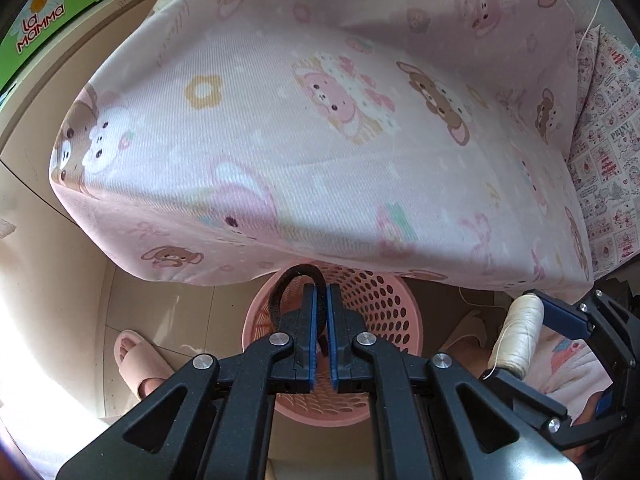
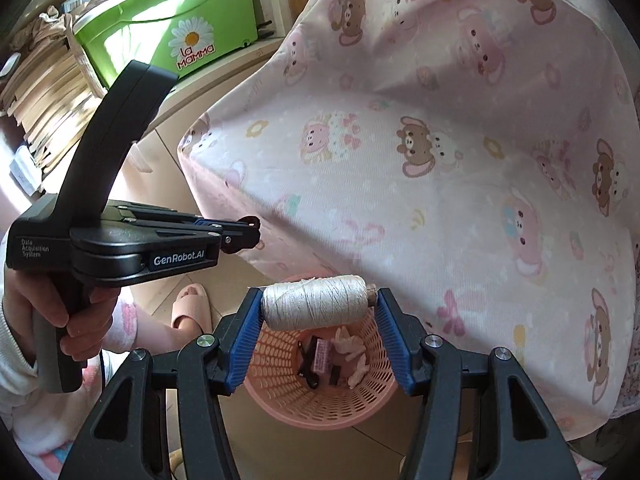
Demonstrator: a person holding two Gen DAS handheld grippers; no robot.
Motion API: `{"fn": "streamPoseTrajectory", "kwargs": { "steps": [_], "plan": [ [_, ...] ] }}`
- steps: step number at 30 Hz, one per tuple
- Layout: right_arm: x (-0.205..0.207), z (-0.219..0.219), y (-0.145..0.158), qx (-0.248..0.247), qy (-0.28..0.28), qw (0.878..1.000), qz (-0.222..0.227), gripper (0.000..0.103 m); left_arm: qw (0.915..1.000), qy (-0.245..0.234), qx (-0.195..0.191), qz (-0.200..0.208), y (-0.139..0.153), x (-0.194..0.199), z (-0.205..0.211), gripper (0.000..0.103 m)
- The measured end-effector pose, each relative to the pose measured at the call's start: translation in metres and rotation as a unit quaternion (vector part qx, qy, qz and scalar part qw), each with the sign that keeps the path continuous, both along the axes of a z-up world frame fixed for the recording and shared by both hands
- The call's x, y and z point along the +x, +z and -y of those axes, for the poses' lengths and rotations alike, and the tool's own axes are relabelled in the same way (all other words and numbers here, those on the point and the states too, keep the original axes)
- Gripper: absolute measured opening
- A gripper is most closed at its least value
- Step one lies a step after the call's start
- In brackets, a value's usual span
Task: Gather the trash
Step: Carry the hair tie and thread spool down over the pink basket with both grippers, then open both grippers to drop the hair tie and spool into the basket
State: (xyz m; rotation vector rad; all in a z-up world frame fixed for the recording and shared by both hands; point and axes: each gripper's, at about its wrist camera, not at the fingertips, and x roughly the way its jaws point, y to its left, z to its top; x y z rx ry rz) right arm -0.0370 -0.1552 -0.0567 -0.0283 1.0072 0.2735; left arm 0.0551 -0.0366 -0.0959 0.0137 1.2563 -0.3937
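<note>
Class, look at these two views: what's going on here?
A person is clearing trash at the corner of a bed with a pink cartoon-print sheet. The right tongs grip a spool of white thread above a pink perforated basket that already holds scraps. The left tongs are shut on a black strap loop, also above the basket.

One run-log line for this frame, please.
left tool: shut on black strap loop | right tool: shut on cream thread spool | both above pink perforated plastic basket, trash inside
</note>
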Motion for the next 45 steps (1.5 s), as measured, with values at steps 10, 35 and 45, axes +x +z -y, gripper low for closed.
{"fn": "streamPoseTrajectory", "kwargs": {
  "steps": [10,35,45],
  "plan": [
    [0.011,-0.019,-0.073,-0.059,0.005,0.995,-0.085,0.059,0.9965,0.004,0.058,-0.060,-0.063,0.006,0.011,0.004],
    [0.025,-0.019,-0.161,-0.125,0.002,0.978,-0.170,0.059,0.9890,0.016,0.075,-0.126,-0.111,0.005,0.000,0.006],
    [0.023,-0.020,-0.166,-0.133,0.003,0.978,-0.163,0.072,0.9864,0.001,0.078,-0.145,-0.115,0.001,0.007,0.038]
  ]
}}
